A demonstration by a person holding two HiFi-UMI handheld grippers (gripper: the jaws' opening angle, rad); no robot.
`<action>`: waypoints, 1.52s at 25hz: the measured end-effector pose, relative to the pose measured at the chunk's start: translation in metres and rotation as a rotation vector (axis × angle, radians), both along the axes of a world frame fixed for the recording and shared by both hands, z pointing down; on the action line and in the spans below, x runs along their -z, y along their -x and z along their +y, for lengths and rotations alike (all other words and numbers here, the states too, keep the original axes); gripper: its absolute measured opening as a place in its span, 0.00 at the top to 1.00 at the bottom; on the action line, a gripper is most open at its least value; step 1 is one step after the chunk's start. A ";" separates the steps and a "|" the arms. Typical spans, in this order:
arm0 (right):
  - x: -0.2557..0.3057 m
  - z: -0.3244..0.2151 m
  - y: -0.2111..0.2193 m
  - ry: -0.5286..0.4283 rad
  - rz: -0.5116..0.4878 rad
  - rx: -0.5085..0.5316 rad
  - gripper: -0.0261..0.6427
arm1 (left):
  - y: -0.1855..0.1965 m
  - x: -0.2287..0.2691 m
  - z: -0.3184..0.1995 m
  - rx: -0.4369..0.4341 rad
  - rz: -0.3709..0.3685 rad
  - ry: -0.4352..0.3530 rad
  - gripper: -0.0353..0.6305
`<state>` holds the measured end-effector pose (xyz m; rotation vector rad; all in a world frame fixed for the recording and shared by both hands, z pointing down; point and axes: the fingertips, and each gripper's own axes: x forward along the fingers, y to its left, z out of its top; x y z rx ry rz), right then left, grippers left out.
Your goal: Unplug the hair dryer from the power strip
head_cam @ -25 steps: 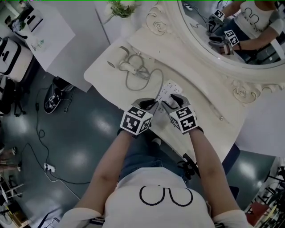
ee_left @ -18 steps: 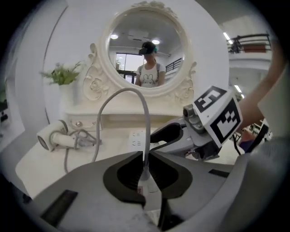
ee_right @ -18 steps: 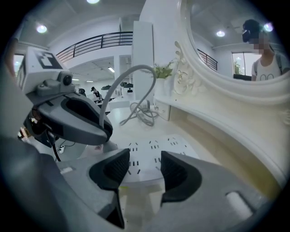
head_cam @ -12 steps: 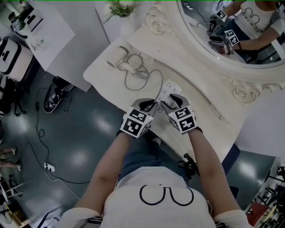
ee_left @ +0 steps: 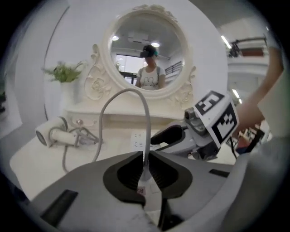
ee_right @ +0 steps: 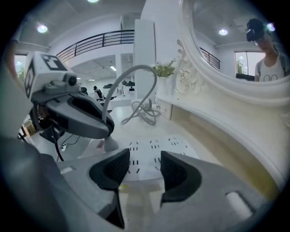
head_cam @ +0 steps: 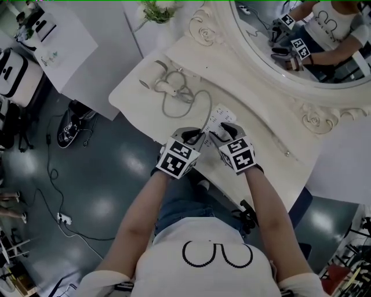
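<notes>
The white power strip point(head_cam: 219, 118) lies flat on the cream dressing table point(head_cam: 139, 96), just ahead of both grippers. My left gripper point(ee_left: 145, 156) is shut on the grey plug point(ee_left: 145, 174) of the hair dryer's cord point(ee_left: 147, 113). The cord arcs up and away to the white hair dryer point(ee_left: 52, 133) at the table's far left. The right gripper view shows the plug point(ee_right: 110, 144) at the strip's near left edge; whether it sits in a socket is hidden. My right gripper point(ee_right: 145, 161) stands open over the strip's point(ee_right: 156, 152) near end, with nothing between its pads.
A large round mirror point(head_cam: 307, 35) in an ornate frame backs the table and reflects the person and both grippers. A small plant point(head_cam: 157, 10) stands at the far corner. The cord lies in loose loops point(head_cam: 179, 96) near the dryer. The table's front edge runs just under the grippers.
The left gripper has rolled slightly about its own line. Both hands have kept their place, and the grip on the plug is the same.
</notes>
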<state>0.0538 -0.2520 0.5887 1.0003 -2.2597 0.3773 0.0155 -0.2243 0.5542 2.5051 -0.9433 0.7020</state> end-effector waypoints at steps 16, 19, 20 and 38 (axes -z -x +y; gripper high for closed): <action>0.000 0.001 -0.001 0.015 0.019 0.000 0.65 | -0.006 0.017 -0.013 0.071 0.108 0.079 0.89; 0.000 0.000 -0.002 0.016 0.018 -0.010 0.65 | -0.030 0.043 -0.004 -0.017 0.125 -0.004 0.89; 0.000 0.000 -0.002 0.015 0.016 -0.011 0.65 | -0.030 0.044 -0.002 -0.028 0.102 -0.032 0.89; 0.062 0.004 -0.013 -0.148 -0.113 -0.136 0.70 | 0.036 0.050 -0.051 0.084 0.162 0.003 0.89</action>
